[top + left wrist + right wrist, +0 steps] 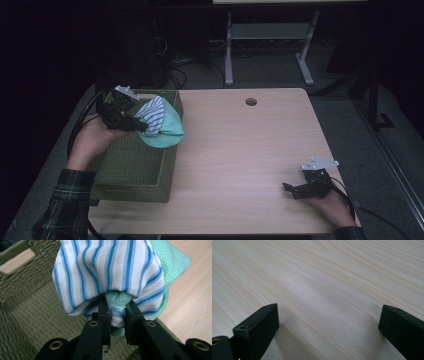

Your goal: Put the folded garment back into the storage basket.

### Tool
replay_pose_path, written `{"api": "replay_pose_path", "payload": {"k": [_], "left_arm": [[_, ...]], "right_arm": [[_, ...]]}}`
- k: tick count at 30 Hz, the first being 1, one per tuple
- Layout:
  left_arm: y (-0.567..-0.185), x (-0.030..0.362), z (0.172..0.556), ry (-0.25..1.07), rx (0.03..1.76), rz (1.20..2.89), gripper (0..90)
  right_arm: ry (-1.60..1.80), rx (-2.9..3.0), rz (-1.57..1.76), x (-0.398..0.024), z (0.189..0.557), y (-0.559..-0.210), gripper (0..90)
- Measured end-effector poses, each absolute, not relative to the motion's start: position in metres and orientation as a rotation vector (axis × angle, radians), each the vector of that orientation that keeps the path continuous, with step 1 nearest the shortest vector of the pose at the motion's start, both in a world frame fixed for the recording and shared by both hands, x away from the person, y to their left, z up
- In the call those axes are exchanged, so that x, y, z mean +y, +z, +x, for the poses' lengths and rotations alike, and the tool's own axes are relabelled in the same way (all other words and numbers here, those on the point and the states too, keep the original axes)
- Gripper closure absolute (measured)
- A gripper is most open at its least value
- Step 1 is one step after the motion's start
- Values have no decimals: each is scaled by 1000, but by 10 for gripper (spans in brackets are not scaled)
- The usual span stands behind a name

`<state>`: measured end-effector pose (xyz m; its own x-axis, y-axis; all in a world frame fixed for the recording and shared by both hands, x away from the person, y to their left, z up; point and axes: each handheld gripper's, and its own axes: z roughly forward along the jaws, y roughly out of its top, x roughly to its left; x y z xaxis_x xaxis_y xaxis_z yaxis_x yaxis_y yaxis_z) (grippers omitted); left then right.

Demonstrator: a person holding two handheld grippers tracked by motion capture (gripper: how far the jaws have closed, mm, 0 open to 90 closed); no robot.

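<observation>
While a person's forearms reach in from the near edge in the high view, the left gripper (141, 125) holds a bundle of cloth (161, 123) above the right rim of a green woven basket (135, 170) at the left side of the pale wooden table (240, 150). A blue-and-white striped piece lies over a mint-green one, and the bundle hangs partly over the basket's edge toward the tabletop. The right gripper (290, 189) rests near the table's near right corner, well apart from the basket, in a hand beside a plaid sleeve's opposite arm.

Seen from the left gripper view, the two black jaws pinch a gathered fold of the mint-green cloth, with the striped cloth (107, 272) draped over the top; the basket's woven floor lies below and bare table to the right.

Seen from the right gripper view, the jaws stand spread wide over bare wood grain, nothing between them.
</observation>
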<state>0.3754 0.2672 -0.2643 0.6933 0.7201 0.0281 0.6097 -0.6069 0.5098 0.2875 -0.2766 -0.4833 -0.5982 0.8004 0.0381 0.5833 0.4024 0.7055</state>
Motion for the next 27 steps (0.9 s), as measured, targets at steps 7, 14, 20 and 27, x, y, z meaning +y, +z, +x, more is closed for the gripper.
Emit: {"api": "replay_pose_path", "payload": {"k": [7,14,20,27], "left_arm": [[-272,282,377,333,1141,2380,774],[-286,296,380,339,1211,2361,774],[-299,309,381,326,1273,2336,774],[-318,322,384,315,1330,2326,774]], "right_arm": [[1001,2357,1204,-277,288,-483,28],[1001,2357,1204,-277,287,-483,27],[1001,2357,1203,-277,288,-483,28],[1001,2357,1202,-277,288,-483,28]]}}
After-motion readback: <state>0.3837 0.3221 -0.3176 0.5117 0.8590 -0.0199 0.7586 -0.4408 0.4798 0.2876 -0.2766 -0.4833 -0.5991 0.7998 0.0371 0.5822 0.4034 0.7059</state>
